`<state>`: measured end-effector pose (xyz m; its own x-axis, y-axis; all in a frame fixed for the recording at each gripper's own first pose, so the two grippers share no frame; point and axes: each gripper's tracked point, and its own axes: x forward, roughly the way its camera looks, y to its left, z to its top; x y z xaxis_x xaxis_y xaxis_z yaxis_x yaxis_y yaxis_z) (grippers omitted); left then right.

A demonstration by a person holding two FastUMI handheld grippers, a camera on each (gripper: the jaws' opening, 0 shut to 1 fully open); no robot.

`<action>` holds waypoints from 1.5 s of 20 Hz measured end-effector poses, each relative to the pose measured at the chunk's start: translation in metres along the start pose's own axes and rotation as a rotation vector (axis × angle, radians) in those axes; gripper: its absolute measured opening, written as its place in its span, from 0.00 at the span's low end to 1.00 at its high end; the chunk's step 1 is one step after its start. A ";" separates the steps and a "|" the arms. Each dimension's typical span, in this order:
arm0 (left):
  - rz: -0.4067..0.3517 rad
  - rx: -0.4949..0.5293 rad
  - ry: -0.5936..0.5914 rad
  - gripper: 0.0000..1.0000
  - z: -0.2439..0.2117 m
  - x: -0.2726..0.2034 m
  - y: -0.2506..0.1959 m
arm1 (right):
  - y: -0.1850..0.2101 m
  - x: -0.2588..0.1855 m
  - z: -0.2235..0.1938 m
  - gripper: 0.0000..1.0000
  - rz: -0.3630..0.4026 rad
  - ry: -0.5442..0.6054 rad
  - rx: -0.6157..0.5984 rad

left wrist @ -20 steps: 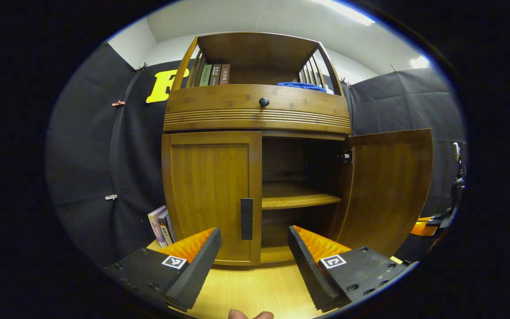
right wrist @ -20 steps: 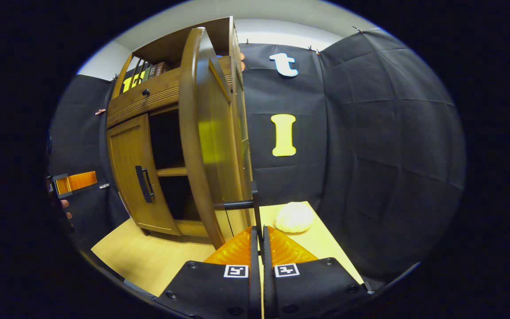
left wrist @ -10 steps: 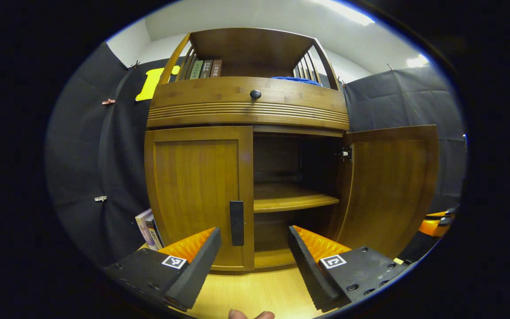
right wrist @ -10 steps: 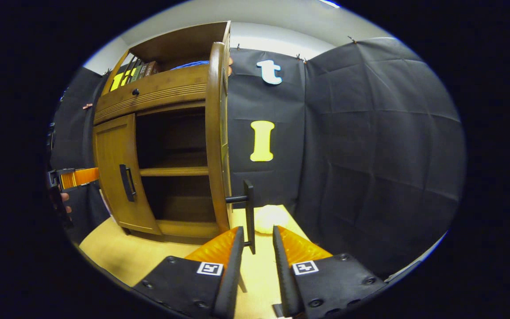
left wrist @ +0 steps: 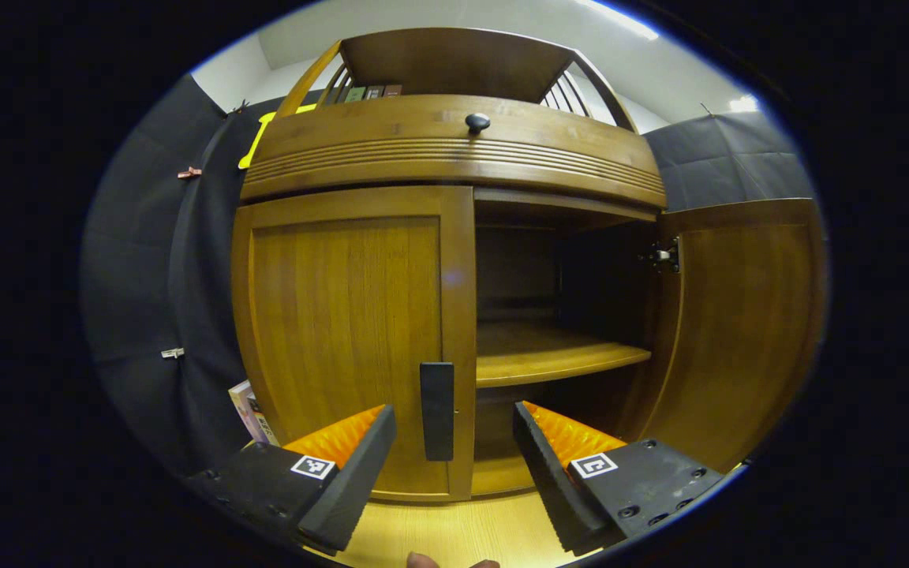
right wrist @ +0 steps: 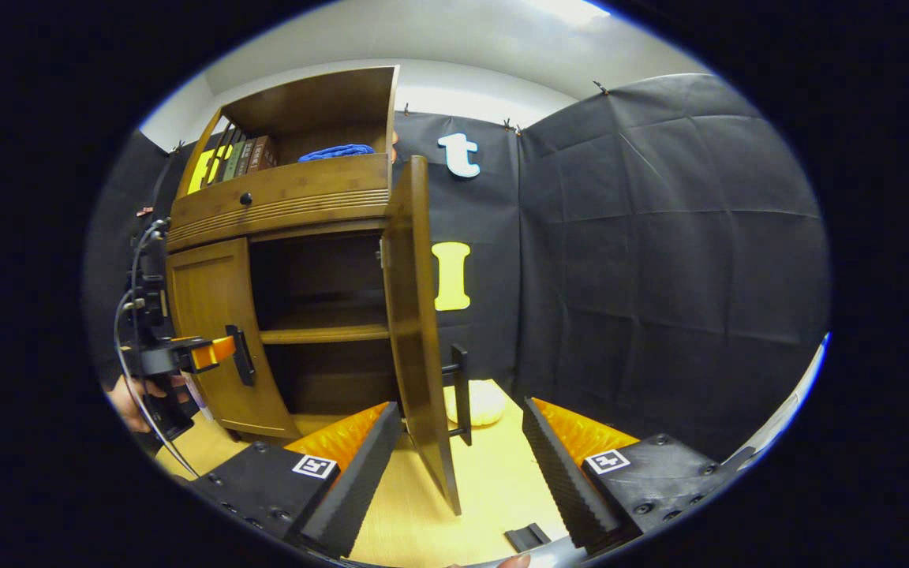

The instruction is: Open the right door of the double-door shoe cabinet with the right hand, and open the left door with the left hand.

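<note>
Wooden shoe cabinet [left wrist: 454, 150] standing on the pale surface [right wrist: 494, 489]. Right door [right wrist: 415, 315] swung wide, its handle [right wrist: 462, 393] free between the spread fingers of the right tool [right wrist: 461, 465], touching neither. Left door [left wrist: 344, 331] closed; left tool [left wrist: 454, 454] released, gaping just before the left door's handle [left wrist: 437, 410], no contact. Inner shelf [left wrist: 549, 363] bare.

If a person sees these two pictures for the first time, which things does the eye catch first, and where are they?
The wooden shoe cabinet stands out, with its right door swung wide and bare shelves inside. The left door is shut, and the open left gripper sits just before its dark handle. The right gripper, open, is in front of the right door's edge.
</note>
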<state>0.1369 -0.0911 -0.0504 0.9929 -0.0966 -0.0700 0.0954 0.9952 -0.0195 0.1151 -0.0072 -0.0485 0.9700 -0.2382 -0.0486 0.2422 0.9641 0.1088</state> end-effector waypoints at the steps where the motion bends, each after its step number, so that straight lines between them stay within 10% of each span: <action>1: 0.005 -0.006 0.007 0.92 -0.004 0.008 0.002 | 0.007 -0.004 0.001 0.98 0.008 -0.003 -0.006; 11: 0.038 0.019 0.049 0.69 -0.025 0.077 0.018 | 0.049 -0.013 0.001 0.98 0.079 0.010 -0.025; 16: 0.031 0.008 0.066 0.35 -0.029 0.078 0.013 | 0.051 -0.012 0.002 0.98 0.079 0.007 -0.036; 30: 0.001 -0.004 0.088 0.31 -0.038 0.002 0.027 | 0.098 0.000 -0.003 0.98 0.170 0.002 -0.039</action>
<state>0.1387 -0.0645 -0.0887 0.9827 -0.0968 -0.1576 0.0943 0.9953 -0.0230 0.1386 0.0876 -0.0405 0.9969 -0.0711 -0.0346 0.0736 0.9943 0.0768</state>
